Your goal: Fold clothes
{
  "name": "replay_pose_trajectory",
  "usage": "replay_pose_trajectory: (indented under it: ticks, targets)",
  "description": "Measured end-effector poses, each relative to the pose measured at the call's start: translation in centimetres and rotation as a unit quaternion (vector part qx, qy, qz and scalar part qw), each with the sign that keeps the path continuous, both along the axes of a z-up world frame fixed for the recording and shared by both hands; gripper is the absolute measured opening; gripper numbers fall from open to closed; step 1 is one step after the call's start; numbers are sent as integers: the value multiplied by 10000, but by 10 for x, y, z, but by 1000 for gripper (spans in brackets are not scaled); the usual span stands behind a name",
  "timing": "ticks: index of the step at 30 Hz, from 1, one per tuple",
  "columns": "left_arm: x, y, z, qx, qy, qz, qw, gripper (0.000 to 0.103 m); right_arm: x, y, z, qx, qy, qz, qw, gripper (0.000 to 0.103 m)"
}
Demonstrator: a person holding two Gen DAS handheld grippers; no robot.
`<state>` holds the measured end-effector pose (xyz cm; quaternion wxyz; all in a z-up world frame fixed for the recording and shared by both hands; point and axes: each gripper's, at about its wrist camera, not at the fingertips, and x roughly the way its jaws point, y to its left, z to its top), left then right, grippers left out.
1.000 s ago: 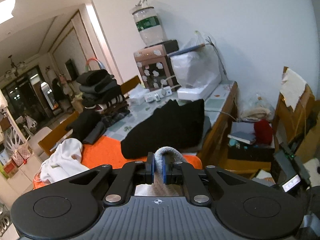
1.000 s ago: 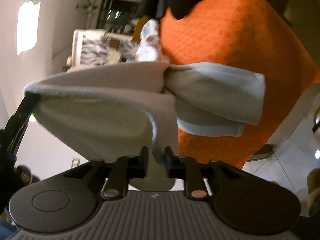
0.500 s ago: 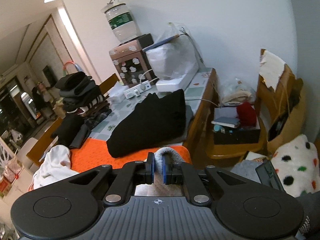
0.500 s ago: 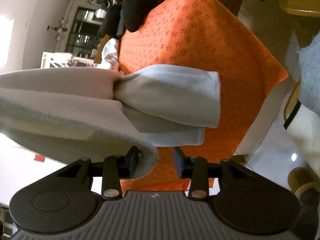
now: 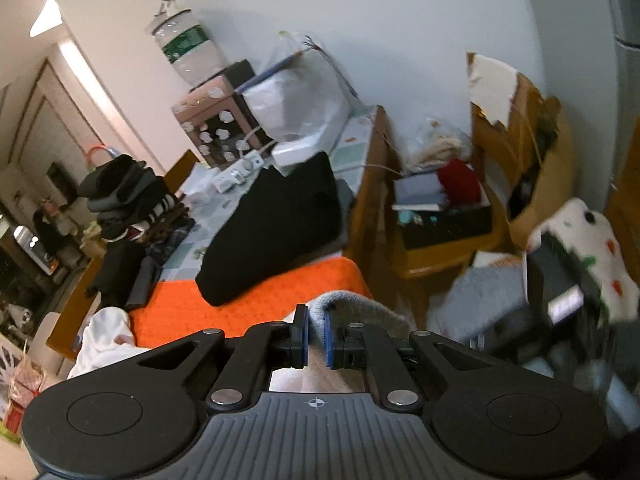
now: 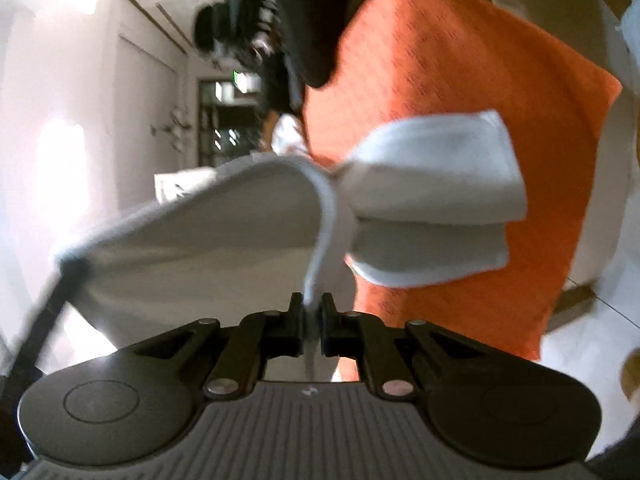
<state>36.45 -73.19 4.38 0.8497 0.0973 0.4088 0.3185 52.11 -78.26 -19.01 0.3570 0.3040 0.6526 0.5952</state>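
Pinching a grey garment, your right gripper has its jaws nearly shut on a thin edge; your left gripper is clamped narrow on a rolled grey fold. The cloth hangs stretched between them above the orange mat on the worktop. Beyond lies a black garment, then stacked dark clothes.

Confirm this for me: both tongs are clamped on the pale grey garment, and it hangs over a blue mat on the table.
Not quite. The mat is orange, not blue; the right wrist view shows the orange textured mat behind the cloth. The rest holds: the left tongs and the right tongs are each shut on the pale grey garment.
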Motion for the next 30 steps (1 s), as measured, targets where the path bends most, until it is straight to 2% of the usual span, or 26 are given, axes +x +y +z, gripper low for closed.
replay_pose_trajectory:
  ticks: [6, 11, 18, 21, 30]
  targets:
    - [-15, 0, -22, -73, 226, -131, 9996, 10, -9, -2, 40, 530, -48, -117, 9985, 9]
    - [-30, -9, -25, -142, 168, -407, 9989, 11, -14, -11, 70, 729, -271, -237, 9967, 9]
    - [-50, -22, -28, -238, 86, -792, 9965, 24, -25, -21, 68, 593, -133, -477, 9970, 9]
    - [-58, -27, -29, -279, 51, -957, 9950, 36, -31, -27, 61, 553, 46, -574, 9968, 9]
    - [-86, -36, -59, -57, 283, -1219, 9921, 46, -50, -32, 51, 387, 421, -842, 9948, 9]
